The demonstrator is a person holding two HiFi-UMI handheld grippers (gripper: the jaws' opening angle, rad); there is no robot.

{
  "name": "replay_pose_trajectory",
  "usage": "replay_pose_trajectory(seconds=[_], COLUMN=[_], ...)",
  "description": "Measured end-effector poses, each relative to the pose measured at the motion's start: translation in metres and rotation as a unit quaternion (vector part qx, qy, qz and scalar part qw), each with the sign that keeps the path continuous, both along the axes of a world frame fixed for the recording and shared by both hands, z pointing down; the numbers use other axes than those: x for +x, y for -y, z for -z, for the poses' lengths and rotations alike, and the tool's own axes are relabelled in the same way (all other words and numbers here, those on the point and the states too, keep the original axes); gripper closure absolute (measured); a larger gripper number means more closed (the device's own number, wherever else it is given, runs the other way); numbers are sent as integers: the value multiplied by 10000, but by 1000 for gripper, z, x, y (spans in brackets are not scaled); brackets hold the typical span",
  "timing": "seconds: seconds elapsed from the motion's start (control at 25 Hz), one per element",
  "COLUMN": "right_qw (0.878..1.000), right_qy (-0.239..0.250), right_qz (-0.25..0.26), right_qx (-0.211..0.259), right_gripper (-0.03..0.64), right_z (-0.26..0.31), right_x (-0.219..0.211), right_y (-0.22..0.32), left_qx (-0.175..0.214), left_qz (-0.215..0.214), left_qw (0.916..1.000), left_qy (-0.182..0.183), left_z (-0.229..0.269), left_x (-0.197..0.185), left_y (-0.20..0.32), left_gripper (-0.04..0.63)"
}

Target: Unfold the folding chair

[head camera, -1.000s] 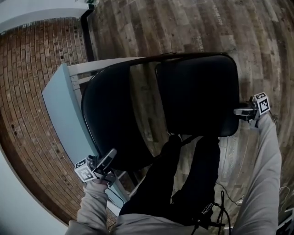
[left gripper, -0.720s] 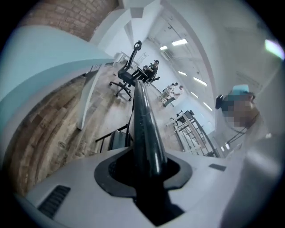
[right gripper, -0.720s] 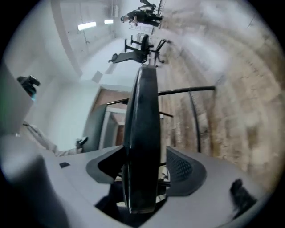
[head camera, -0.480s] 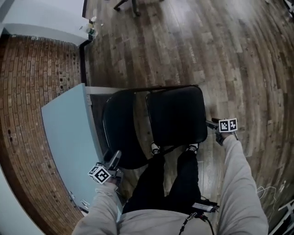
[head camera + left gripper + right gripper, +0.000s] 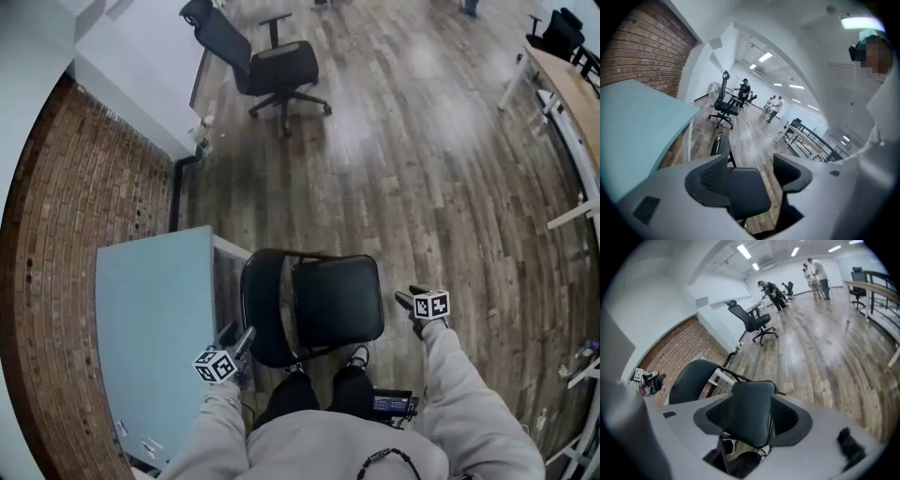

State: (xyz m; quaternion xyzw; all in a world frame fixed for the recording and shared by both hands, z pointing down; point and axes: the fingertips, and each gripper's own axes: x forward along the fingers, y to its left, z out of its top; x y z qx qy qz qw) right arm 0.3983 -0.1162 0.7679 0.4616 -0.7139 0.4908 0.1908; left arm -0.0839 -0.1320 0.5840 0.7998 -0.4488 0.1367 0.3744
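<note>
The black folding chair stands unfolded on the wood floor, with its seat (image 5: 337, 300) level and its backrest (image 5: 261, 305) toward the table. My left gripper (image 5: 241, 339) is raised beside the backrest's near edge, open and empty. In the left gripper view the left gripper (image 5: 750, 164) looks down past its fingers at the seat (image 5: 746, 194) well below. My right gripper (image 5: 407, 300) is lifted off the seat's right side. Its jaws are closing, with nothing between them. In the right gripper view the right gripper (image 5: 752, 405) frames the seat (image 5: 751, 416) and backrest (image 5: 691, 376) from a distance.
A light blue table (image 5: 150, 319) stands against the brick wall (image 5: 42, 244), close to the chair's back. The person's legs and shoes (image 5: 323, 380) are at the chair's near side. An office chair (image 5: 272, 61) stands far off, a desk (image 5: 567, 84) at far right, and people (image 5: 773, 294) in the distance.
Both grippers have let go of the chair, opened and risen clear of it. The head view has pulled up and back, so the chair looks smaller and more of the room shows.
</note>
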Motion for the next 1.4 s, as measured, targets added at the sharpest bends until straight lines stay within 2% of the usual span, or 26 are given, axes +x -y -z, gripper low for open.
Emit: replay_pose_trajectory(seconds=[0.04,0.12,0.16,0.2,0.28,0.36,0.52,0.68,0.76,0.96,1.2,1.28,1.4], right_qw=[9999,9984,9968,9944,9864,9791,9692,9568,9478,9245,8911,8840,8792], right_qy=[-106,-356,-495,-673,-1163,-1408,-1368,-1242,-1305,-1199,-1204,-1193,-1176], right_qz=[17,-45,-54,-31,9,-86,-348,-510,-437,-377,-169,-132,-104], right_qx=[92,431,631,819,1164,1464,2018,2580,2876,3598,4372,4518,4617], right_gripper=[401,597,607,609,609,611,611,611,611,611,611,611,611], right_z=[21,68,94,120,173,220,300,375,409,492,566,579,589], right_x=[1,7,8,9,9,3,-26,-82,-113,-180,-265,-283,-300], right_y=[2,16,21,25,31,34,32,40,39,19,-14,-28,-39], left_qx=[20,156,248,350,616,888,1355,1849,2165,3010,3611,3733,3779], left_qz=[-221,-650,-733,-678,-307,-165,-328,-469,-711,-1241,-1685,-1799,-1812], left_qw=[9998,9978,9970,9970,9975,9954,9891,9806,9722,9433,9136,9066,9044], left_qy=[8,-39,-65,-85,-173,-325,-470,-453,-544,-654,-812,-797,-799], left_z=[8,30,43,55,76,93,133,189,224,314,386,402,408], left_x=[9,29,35,37,32,31,38,26,30,42,28,22,15], left_y=[-4,-4,-3,1,18,35,50,65,63,37,-8,-25,-35], left_gripper=[322,544,588,588,589,589,590,591,591,589,590,591,591])
